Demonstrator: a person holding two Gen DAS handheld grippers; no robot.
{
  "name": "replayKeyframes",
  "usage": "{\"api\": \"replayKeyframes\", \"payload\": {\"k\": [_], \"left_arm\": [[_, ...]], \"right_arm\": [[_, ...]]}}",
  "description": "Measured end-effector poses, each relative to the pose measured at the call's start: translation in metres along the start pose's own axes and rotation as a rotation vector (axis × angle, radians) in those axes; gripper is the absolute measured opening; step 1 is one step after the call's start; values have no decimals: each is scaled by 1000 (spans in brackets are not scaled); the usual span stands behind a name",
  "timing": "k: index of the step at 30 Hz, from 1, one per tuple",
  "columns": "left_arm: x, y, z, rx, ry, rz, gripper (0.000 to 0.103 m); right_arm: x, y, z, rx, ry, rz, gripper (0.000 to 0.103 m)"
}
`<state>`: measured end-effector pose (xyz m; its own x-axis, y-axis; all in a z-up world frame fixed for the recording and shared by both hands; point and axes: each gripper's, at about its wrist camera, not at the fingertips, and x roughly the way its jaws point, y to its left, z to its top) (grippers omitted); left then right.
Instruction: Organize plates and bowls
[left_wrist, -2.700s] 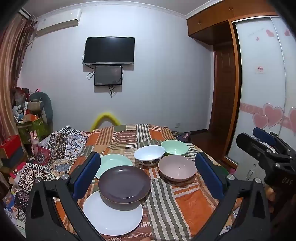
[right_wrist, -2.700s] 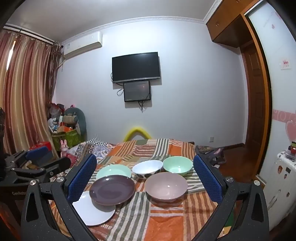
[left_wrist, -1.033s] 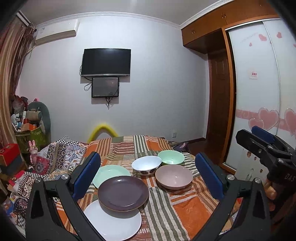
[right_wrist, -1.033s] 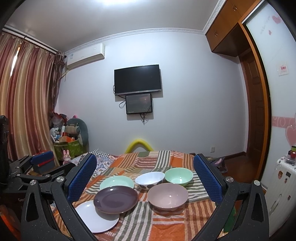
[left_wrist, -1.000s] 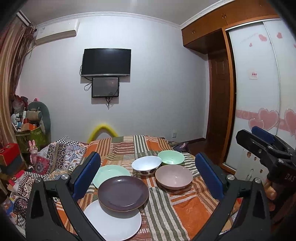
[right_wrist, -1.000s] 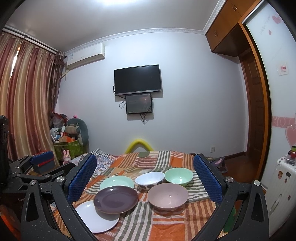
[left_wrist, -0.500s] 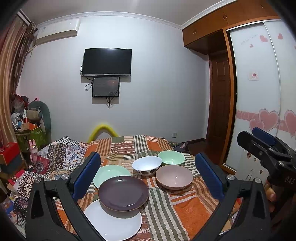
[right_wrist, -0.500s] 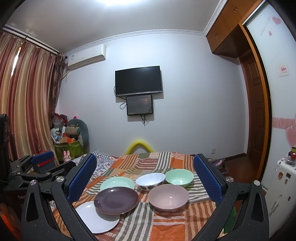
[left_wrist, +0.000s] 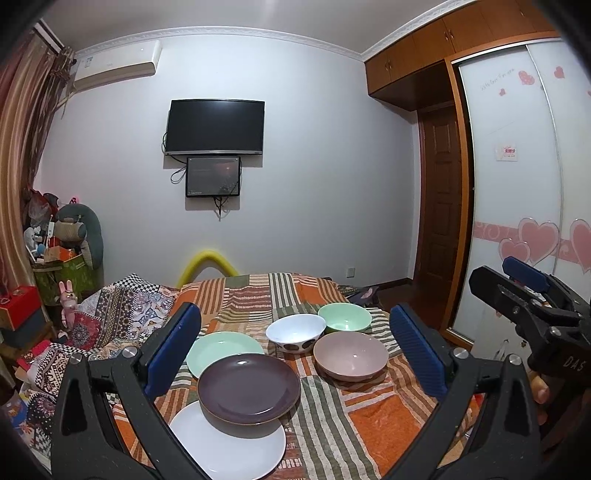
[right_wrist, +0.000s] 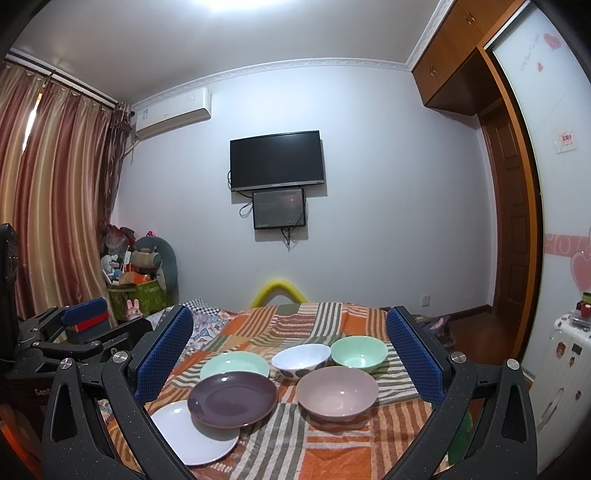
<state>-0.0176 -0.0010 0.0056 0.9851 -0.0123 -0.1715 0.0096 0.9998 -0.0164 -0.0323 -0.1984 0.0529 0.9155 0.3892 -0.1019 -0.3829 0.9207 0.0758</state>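
Both the left gripper (left_wrist: 295, 347) and right gripper (right_wrist: 290, 350) are hovering with fingers spread wide, holding nothing, above the plates (left_wrist: 248, 388) and bowls (left_wrist: 351, 355) sitting on the bed (left_wrist: 369, 435).

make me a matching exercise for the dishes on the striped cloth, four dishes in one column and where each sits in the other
Column 1:
1. dark purple plate
2. white plate
3. mint green bowl
4. pink bowl

Column 2:
A. far right, at the back
B. nearest the camera, partly under another plate
C. front right, ahead of the green bowl
D. overlapping the white plate's rim

Pairs: 1-D, 2-B, 3-A, 4-C
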Motion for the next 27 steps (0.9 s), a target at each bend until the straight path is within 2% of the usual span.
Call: {"api": "replayKeyframes", "payload": {"k": [9,16,18,22,25,27], "left_arm": [[17,9,-3,-4,38,7,103],[41,36,-10,-26,98,34,102],[48,45,-12,-22,117,56,91],[69,65,-20,-18,183,71,79],[86,81,-29,-20,229,92,70],[100,95,-39,-34,270,101,63]], "right_arm": [[16,2,-6,8,43,22,103],[45,-3,-21,56,143,64,103],[55,-4,-28,57,175,69,103],[70,-5,-42,46,227,63,94],[83,-4,-52,58,281,85,93],[91,-1,-60,59,312,100,88]]}}
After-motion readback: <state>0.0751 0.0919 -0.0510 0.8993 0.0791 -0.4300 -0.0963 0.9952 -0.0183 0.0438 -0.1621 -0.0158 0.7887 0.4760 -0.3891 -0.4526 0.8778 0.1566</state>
